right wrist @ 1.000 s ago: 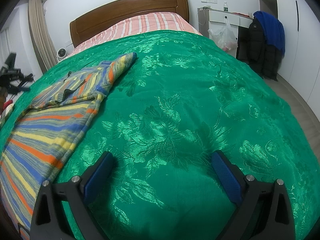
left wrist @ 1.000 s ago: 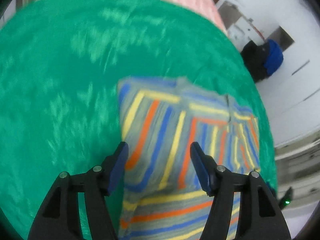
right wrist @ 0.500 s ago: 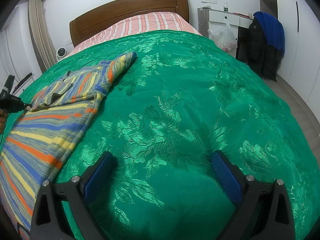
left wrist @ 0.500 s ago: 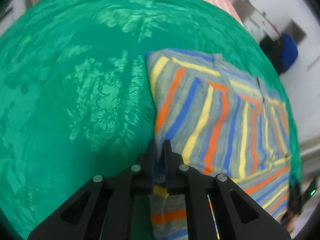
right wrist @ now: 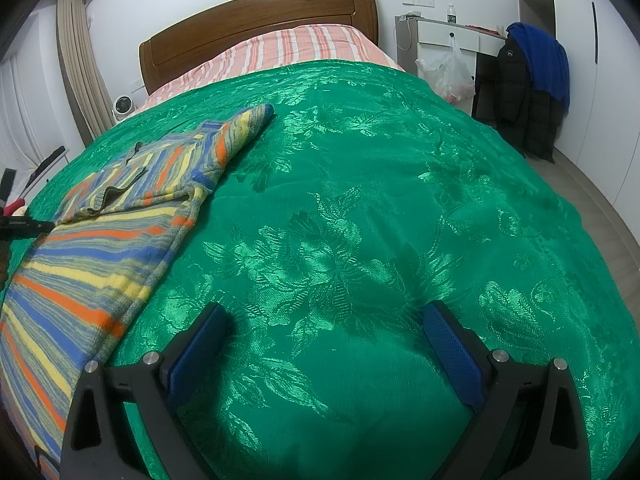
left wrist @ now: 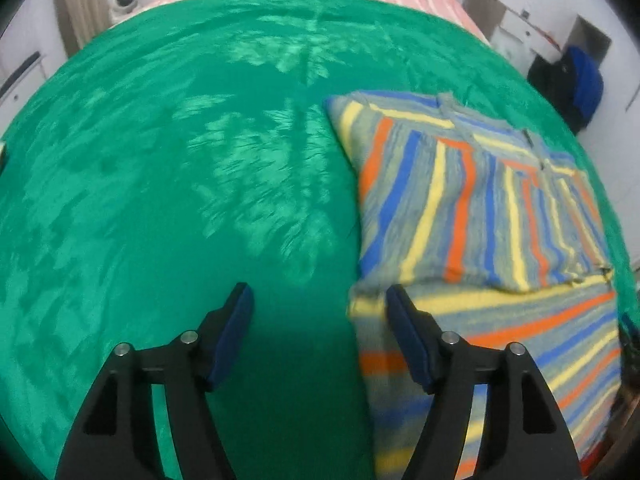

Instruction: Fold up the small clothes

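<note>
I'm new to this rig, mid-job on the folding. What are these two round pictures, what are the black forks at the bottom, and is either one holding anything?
Each picture comes from a fisheye camera on a hand-held gripper, looking along its two fingers. The forks are those fingers with blue pads.

Left view: the left gripper is opening over the green bedspread; nothing lies between its fingers, and the striped garment, partly folded, lies just beside one finger.

Right view: the right gripper stands open over bare bedspread, holding nothing, the garment off to its side.
</note>
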A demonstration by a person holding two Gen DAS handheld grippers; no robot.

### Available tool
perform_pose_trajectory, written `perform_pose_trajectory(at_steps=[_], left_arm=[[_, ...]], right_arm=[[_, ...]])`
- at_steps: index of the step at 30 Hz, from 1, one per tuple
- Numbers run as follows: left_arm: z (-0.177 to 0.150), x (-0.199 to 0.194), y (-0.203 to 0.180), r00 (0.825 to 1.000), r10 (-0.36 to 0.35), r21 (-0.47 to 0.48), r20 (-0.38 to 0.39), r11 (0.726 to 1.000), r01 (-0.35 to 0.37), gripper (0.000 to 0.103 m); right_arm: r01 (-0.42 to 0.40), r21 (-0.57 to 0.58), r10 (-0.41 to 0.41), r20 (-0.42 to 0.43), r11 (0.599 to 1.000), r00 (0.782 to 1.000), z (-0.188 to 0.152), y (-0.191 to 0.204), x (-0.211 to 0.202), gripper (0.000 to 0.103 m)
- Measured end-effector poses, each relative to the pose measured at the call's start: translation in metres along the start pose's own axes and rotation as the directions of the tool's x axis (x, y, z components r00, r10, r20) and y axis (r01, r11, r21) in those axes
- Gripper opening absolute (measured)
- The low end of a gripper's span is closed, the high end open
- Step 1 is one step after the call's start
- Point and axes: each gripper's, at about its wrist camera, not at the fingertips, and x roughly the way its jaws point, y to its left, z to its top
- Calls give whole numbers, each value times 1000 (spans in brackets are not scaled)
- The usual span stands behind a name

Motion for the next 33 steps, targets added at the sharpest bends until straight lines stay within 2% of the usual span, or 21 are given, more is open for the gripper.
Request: perform_pose_trajectory(at_steps=[2, 4, 8, 12, 15, 20, 33], left_arm=[[-14, -21, 9, 999, -14, -16, 35, 1000, 14, 74], [-30, -38, 21, 998, 10, -31, 67, 999, -8, 89], [-67, -60, 50, 992, 56, -95, 111, 994, -45, 94], [-98, -53, 78, 989, 86, -138, 123, 988, -69, 95], [-112, -49, 82, 975, 109, -104, 191, 990, -91, 103], [-117, -40, 74, 961, 139, -71, 241, 990, -125, 103], [-131, -47, 78, 951, 147, -69, 272, 989, -133, 103]], right_arm=[[0, 0, 0, 0, 1000, 1000, 0, 0, 0, 98], [0, 0, 0, 0, 1000, 1000, 0, 0, 0, 98], [0, 0, 0, 0, 1000, 1000, 0, 0, 0, 98], [2, -1, -2, 0, 1000, 1000, 0, 1, 0, 98], [-5, 3, 5, 4, 1000, 1000, 0, 0, 0, 98], [-11, 7, 11, 7, 1000, 1000, 0, -2, -1, 98], [-22, 13, 21, 16, 1000, 1000, -2, -5, -2, 98]])
